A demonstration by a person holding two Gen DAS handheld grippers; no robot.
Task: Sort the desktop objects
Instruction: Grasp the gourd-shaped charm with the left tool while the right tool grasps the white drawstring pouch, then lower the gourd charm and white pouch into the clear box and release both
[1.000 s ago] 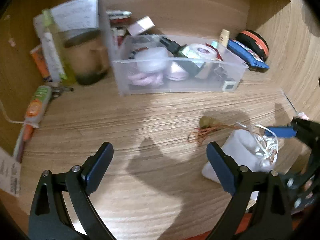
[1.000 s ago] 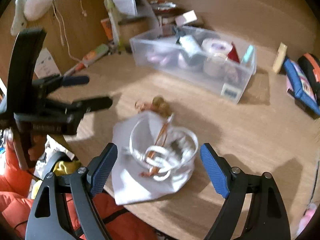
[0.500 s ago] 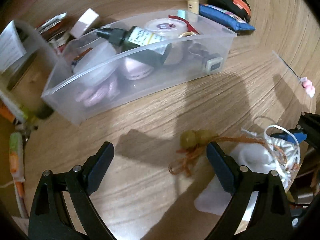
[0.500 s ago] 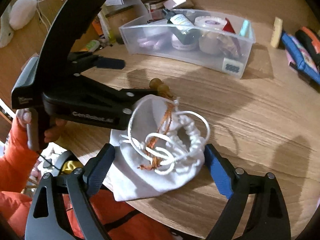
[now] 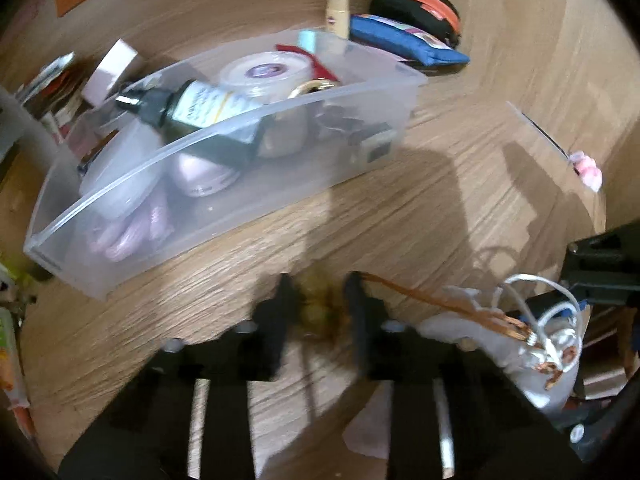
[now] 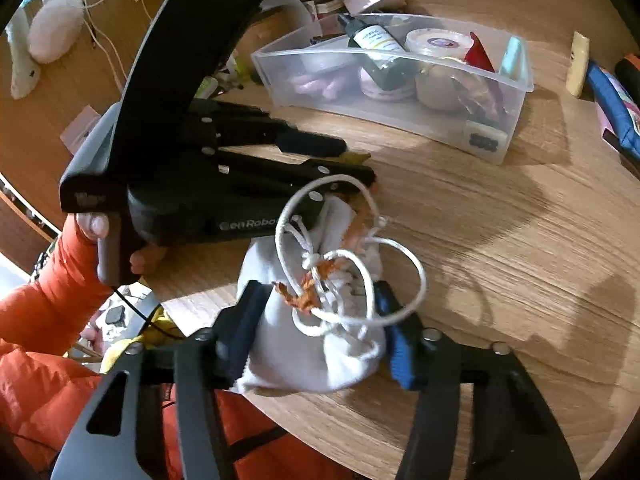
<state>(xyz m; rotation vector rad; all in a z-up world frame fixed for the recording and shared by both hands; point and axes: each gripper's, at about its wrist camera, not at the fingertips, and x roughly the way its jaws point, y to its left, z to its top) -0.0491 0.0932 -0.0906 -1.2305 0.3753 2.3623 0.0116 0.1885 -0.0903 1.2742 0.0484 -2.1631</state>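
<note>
Both grippers have closed in since a moment ago: the left gripper (image 5: pixel 318 312) now has its jaws pinched on the olive beads (image 5: pixel 316 308) of the orange cord (image 5: pixel 436 304), and the right gripper (image 6: pixel 316 332) squeezes the white drawstring pouch (image 6: pixel 312 352) at the counter (image 6: pixel 500 248) edge. The clear plastic bin (image 6: pixel 400 120) sits well behind.

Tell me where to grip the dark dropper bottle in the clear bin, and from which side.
Take the dark dropper bottle across its labelled body, coming from above. It lies tilted on top of the other things in the clear bin, cap raised toward the far wall, so the bin's walls probably block a side approach.
</note>
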